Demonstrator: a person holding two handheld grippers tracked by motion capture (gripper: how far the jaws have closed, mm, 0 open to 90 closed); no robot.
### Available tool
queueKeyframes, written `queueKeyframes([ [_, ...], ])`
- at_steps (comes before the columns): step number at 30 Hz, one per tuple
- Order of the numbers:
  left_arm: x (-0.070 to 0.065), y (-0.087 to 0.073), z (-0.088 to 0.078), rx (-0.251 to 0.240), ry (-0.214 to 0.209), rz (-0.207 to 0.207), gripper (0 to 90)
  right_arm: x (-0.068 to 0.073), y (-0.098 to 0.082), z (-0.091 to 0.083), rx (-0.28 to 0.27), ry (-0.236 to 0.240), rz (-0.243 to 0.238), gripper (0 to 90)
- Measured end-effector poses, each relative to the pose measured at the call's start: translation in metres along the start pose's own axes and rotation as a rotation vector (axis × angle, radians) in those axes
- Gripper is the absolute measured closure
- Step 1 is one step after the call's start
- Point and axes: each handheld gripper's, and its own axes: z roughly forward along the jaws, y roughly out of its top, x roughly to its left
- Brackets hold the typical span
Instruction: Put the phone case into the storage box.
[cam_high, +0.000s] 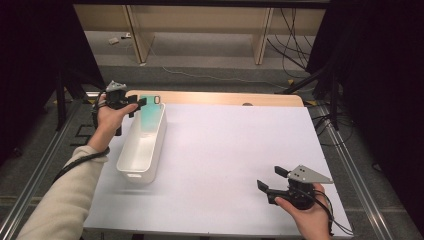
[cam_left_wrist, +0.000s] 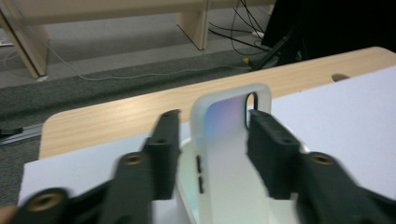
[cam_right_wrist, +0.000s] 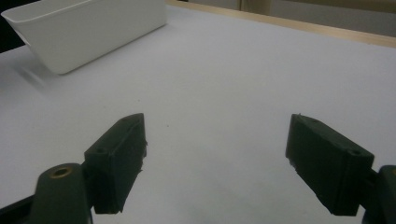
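Observation:
A translucent phone case (cam_high: 150, 114) with a teal sheen stands on end at the far end of a long white bin (cam_high: 141, 150), leaning on its far wall. My left gripper (cam_high: 136, 106) is at that end with the case (cam_left_wrist: 231, 154) between its jaws. The left jaw stands clear of the case with a visible gap, and the right jaw is close against its edge, so the jaws are open around it. My right gripper (cam_high: 270, 177) rests near the table's front right, wide open (cam_right_wrist: 217, 135) with nothing between its fingers.
The white tabletop (cam_high: 225, 150) spreads between the bin and my right hand. A wooden strip (cam_high: 225, 98) runs along the far edge. Beyond it are floor cables and wooden furniture legs. The bin (cam_right_wrist: 88, 32) lies far left of my right gripper.

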Motion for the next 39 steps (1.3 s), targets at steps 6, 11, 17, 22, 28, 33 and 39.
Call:
queueKeyframes([
  [6,0.000,0.004,-0.012,-0.004,0.051,0.012,22.4,0.000,0.000,0.000,-0.004,-0.007,-0.009,21.5],
  [11,-0.002,0.004,-0.022,-0.009,0.058,-0.003,14.7,0.001,0.001,0.000,0.000,-0.004,-0.001,21.5],
  [17,-0.007,0.001,-0.032,-0.014,0.043,-0.015,5.2,0.000,0.000,0.000,-0.004,-0.008,-0.012,21.4],
  [22,-0.014,-0.004,-0.041,-0.012,0.035,-0.016,0.1,0.000,0.001,-0.001,0.000,-0.012,-0.012,21.3],
  [28,-0.021,-0.010,-0.053,-0.031,-0.015,-0.032,0.0,0.001,0.002,-0.001,-0.001,-0.008,-0.003,21.1],
  [33,-0.028,-0.017,-0.064,-0.045,-0.047,-0.020,0.0,0.001,0.002,-0.002,0.010,-0.007,-0.003,20.6],
  [39,-0.044,-0.027,-0.079,-0.071,-0.085,-0.007,0.0,0.001,0.001,0.000,-0.006,-0.007,-0.002,20.4],
])
